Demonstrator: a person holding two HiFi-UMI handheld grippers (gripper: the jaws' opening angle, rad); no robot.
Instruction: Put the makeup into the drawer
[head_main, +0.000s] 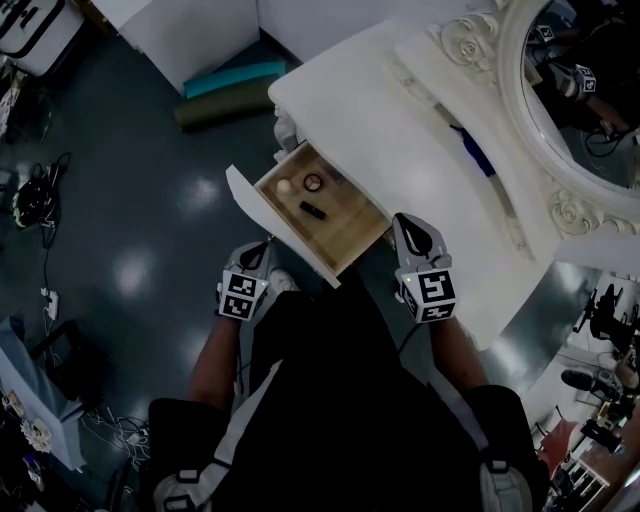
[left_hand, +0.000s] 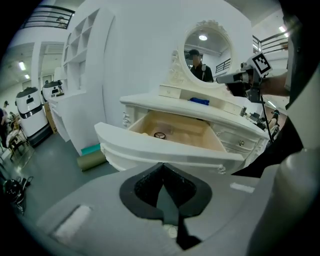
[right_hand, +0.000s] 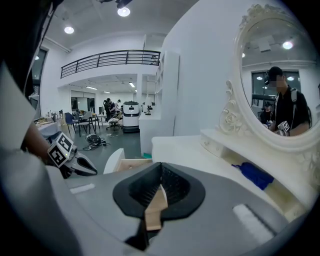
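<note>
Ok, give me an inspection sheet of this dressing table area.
Surface: white dressing table, drawer open.
Job's things: round compact, black tube and pale round piece in the drawer.
Clutter: blue thing below the mirror.
Tongs: left tongs and right tongs shut, nothing held, flanking the drawer.
Cables: cables on the floor, left.
Surroundings: two rolled mats beside the table.

Open drawer (head_main: 283, 232) at the front of the dressing table (head_main: 390, 130)
In the drawer lie a compact (head_main: 314, 182), a tube (head_main: 312, 209) and a ball (head_main: 286, 186). Behind the drawer stands the mirror (head_main: 585, 90); left of it, two rolls (head_main: 222, 108) lie on the floor.
</note>
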